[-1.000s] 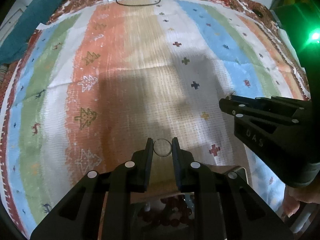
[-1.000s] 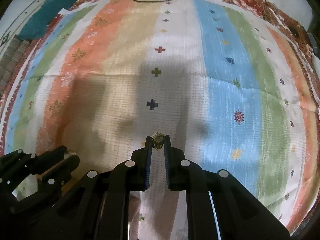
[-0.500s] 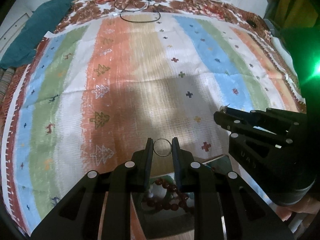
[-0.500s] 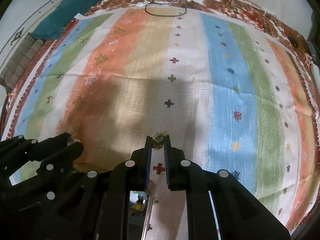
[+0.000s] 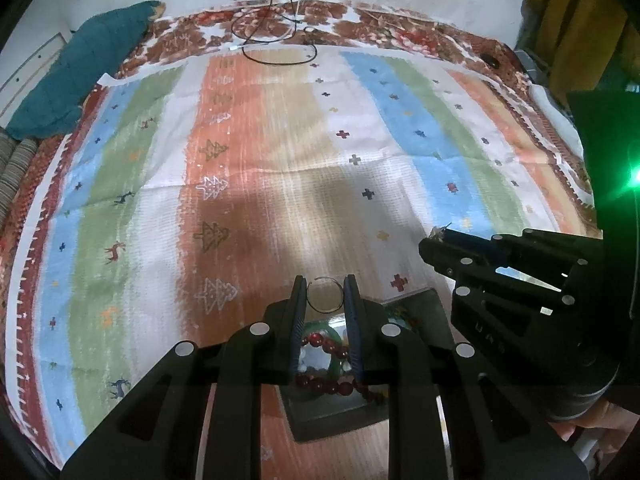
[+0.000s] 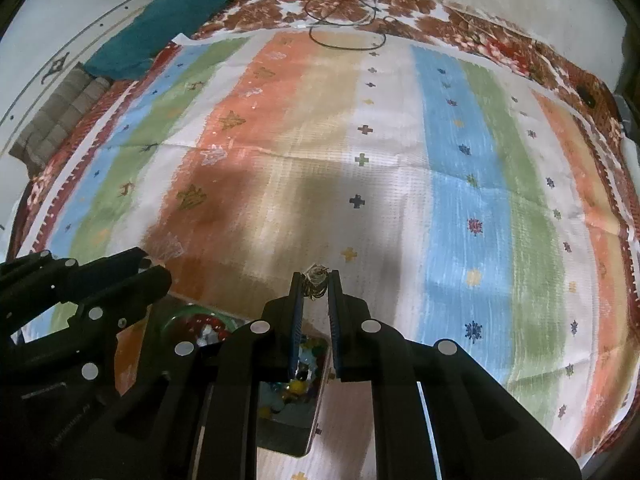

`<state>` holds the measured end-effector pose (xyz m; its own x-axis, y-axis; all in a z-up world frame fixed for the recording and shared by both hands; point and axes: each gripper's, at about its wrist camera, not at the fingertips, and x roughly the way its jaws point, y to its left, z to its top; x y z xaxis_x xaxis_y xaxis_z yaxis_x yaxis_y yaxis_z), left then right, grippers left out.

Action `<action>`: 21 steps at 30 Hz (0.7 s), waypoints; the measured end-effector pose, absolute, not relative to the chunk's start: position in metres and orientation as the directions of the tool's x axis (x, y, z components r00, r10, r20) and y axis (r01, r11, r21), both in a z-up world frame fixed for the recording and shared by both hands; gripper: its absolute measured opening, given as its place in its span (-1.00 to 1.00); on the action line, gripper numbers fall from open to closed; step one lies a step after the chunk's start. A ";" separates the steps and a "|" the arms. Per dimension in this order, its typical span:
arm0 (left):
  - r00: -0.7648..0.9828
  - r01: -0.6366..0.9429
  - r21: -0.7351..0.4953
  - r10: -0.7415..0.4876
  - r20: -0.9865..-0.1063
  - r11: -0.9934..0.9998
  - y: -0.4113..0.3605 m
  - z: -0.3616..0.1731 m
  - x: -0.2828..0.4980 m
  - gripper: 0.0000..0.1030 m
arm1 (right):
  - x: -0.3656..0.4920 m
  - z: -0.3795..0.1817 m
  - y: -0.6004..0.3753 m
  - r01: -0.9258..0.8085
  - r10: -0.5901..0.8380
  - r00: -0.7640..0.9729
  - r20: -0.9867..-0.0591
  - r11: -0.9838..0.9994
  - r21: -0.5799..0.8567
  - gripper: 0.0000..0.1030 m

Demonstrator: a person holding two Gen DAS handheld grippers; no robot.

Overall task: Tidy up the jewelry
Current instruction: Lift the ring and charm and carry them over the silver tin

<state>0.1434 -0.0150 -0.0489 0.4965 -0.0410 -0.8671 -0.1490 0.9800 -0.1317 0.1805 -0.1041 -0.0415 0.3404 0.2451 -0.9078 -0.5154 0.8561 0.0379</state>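
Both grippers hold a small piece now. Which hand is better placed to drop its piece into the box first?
Probably left: the left gripper, shut on the thin ring, hangs near the box. The right gripper looks further off.

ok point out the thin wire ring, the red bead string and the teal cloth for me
thin wire ring [image 5: 325, 295], left wrist view, its lower arc between the fingers
red bead string [image 5: 329, 385], left wrist view, a bead in the lower row
teal cloth [image 6: 176, 20], right wrist view, middle of the fabric
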 end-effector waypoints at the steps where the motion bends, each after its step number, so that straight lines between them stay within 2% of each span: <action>1: 0.499 -0.148 -0.133 -0.042 -0.866 0.980 -0.015 -0.048 0.142 -0.64 | 0.179 -0.041 -0.104 -0.517 0.247 0.341 -0.907 0.855 0.039 -0.74; 21: 0.552 -0.097 -0.107 -0.036 -0.833 0.990 -0.022 -0.028 0.096 -0.64 | 0.133 -0.023 -0.107 -0.570 0.306 0.356 -0.883 0.820 0.055 -0.74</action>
